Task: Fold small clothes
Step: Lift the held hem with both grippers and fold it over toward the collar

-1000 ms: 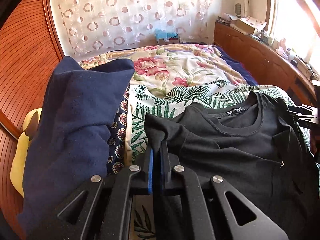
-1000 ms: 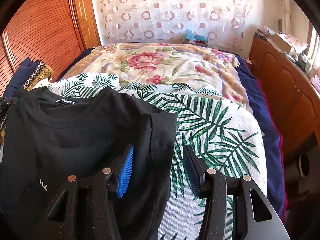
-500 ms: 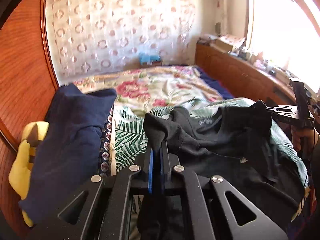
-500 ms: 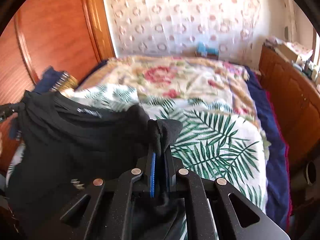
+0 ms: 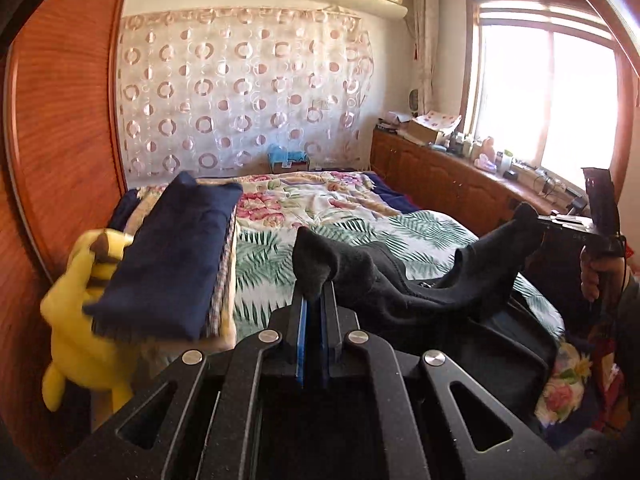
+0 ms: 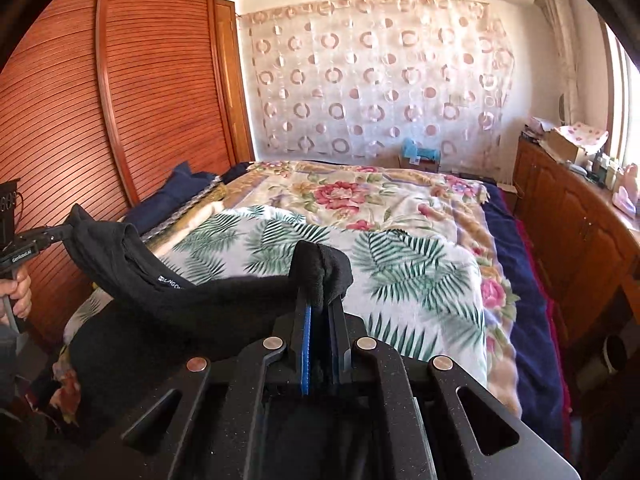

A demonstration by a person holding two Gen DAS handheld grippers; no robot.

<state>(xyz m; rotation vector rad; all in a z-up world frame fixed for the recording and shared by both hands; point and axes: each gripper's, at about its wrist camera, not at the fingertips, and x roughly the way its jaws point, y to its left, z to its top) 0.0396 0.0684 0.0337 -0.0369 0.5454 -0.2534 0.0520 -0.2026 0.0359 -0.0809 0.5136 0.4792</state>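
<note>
Here the black T-shirt hangs slack above the bed, stretched between the left tongs and right tongs, each clamped on a bunched shoulder, its neck label showing at nine o'clock in the right view; folded navy cloth lies beside.

The T-shirt hung between the 2 grippers above the bed, over the leaf-print blanket. Left of it lay a folded stack, with a plush toy beside that. Cabinets stood right.
</note>
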